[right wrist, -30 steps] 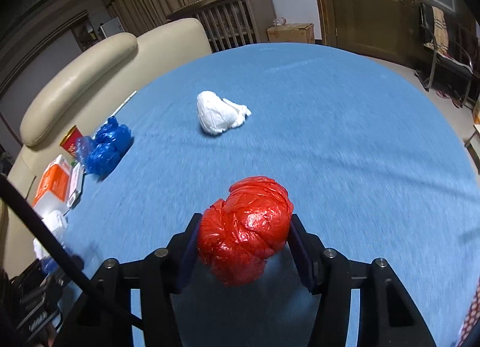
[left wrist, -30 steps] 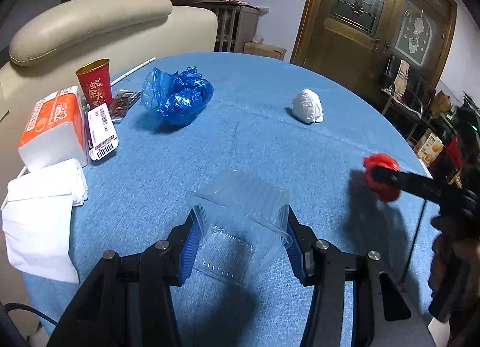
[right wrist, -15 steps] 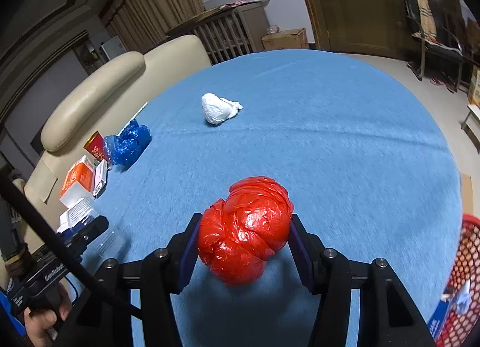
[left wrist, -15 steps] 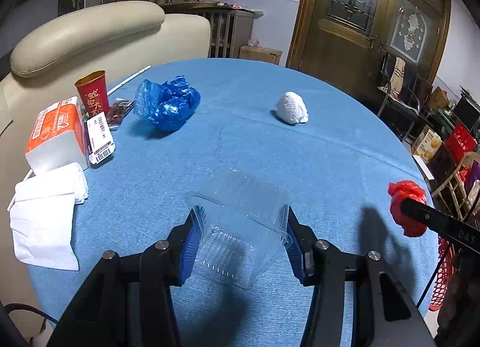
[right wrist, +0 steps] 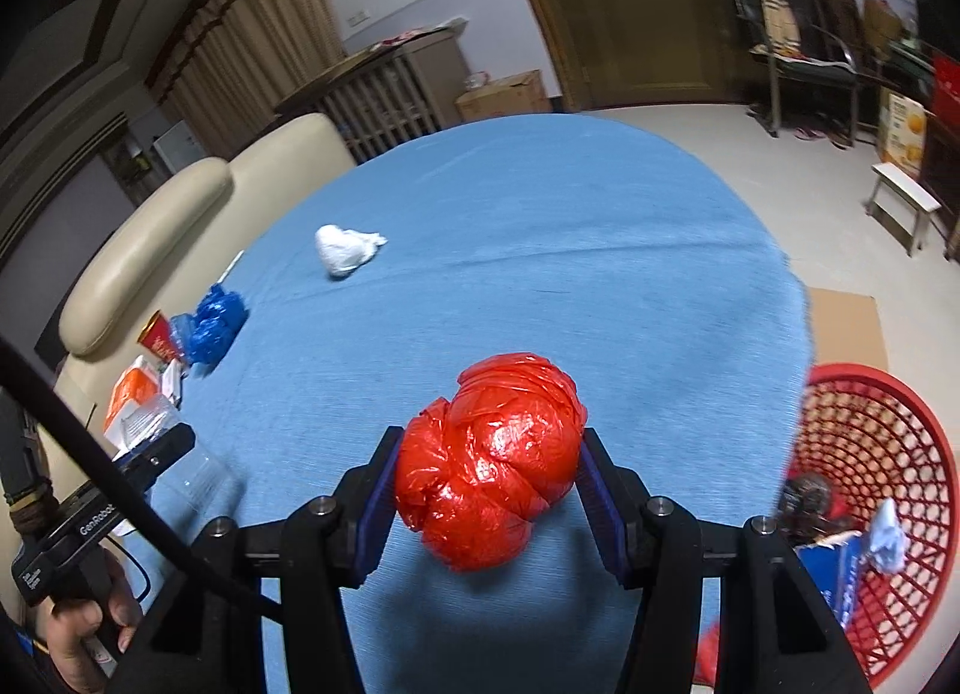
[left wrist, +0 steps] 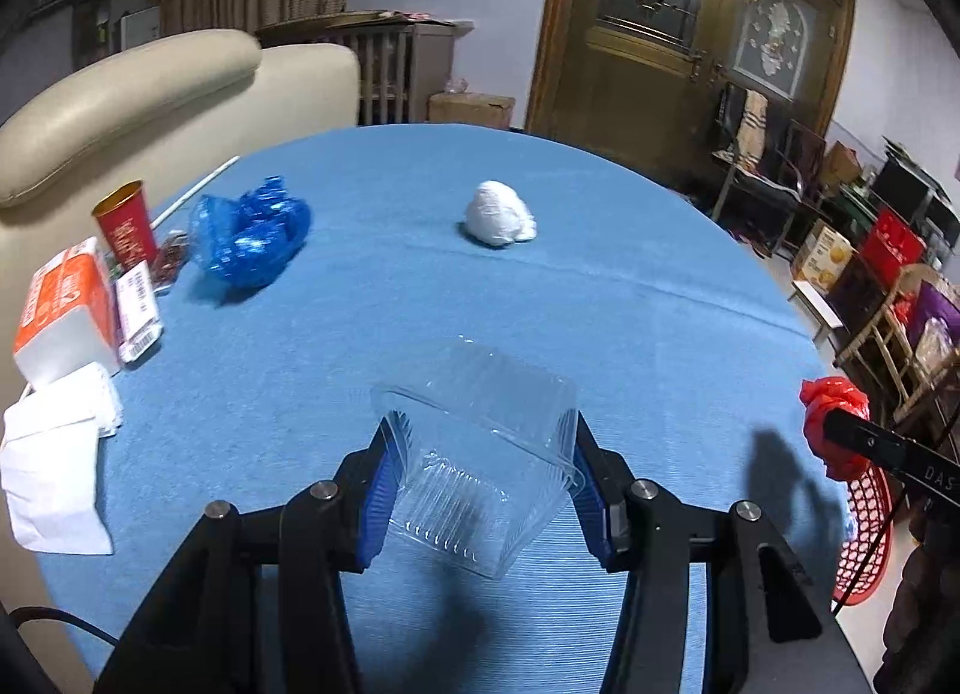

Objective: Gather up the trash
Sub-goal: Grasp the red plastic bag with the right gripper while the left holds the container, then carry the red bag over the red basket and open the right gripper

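My left gripper is shut on a clear plastic box, held above the blue tablecloth. My right gripper is shut on a crumpled red plastic bag, near the table's right edge. That red bag also shows at the right of the left wrist view. A red mesh basket stands on the floor beside the table, with some trash inside. On the cloth lie a white wad and a blue crumpled bag.
At the table's left edge stand a red cup, an orange tissue pack, a barcode-labelled packet and white napkins. A cream sofa is behind. A person's hand holds the left gripper handle.
Both grippers have drawn back toward the table's right edge with their loads. The red basket has come into view in both views, and the table items look farther away.
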Available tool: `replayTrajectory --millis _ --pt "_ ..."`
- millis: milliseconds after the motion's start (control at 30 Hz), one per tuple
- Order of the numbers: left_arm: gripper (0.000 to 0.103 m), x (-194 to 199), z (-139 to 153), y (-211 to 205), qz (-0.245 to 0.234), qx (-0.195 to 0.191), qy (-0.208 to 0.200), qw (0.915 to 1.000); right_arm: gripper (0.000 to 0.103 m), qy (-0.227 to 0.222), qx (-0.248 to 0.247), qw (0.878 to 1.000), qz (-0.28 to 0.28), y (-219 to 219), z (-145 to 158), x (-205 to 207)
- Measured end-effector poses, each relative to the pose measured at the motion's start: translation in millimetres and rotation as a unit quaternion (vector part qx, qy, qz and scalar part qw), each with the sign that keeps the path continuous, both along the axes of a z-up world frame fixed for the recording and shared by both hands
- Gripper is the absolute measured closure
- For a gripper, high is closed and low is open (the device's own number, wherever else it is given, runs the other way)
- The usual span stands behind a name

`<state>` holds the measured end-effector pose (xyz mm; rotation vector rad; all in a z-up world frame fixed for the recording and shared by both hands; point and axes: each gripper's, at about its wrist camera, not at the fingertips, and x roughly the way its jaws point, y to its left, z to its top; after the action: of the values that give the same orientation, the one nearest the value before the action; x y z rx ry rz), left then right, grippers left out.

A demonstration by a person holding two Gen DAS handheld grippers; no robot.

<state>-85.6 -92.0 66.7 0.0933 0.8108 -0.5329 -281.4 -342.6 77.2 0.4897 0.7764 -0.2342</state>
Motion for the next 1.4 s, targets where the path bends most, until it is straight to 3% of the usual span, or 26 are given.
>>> replayTrajectory --millis 433,867,1400 --pt "0.050 -33.3 12.0 -68.6 -0.087 -0.002 -0.007 0.9962 0.044 -0.015 0.002 0.997 -0.073 -45.5 3.7 -48.9" --pt "0.050 -75.5 22.5 -139.8 -0.181 0.003 -0.013 0.9834 0.044 0.002 0.002 0.985 -0.172 -103.4 -8.4 -113.9" --pt "0.050 -105.2 20.6 -179.1 -0.234 0.021 -0.015 0.9720 0.043 0.033 0.025 0.974 -0.221 -133.6 -35.1 -145.7"
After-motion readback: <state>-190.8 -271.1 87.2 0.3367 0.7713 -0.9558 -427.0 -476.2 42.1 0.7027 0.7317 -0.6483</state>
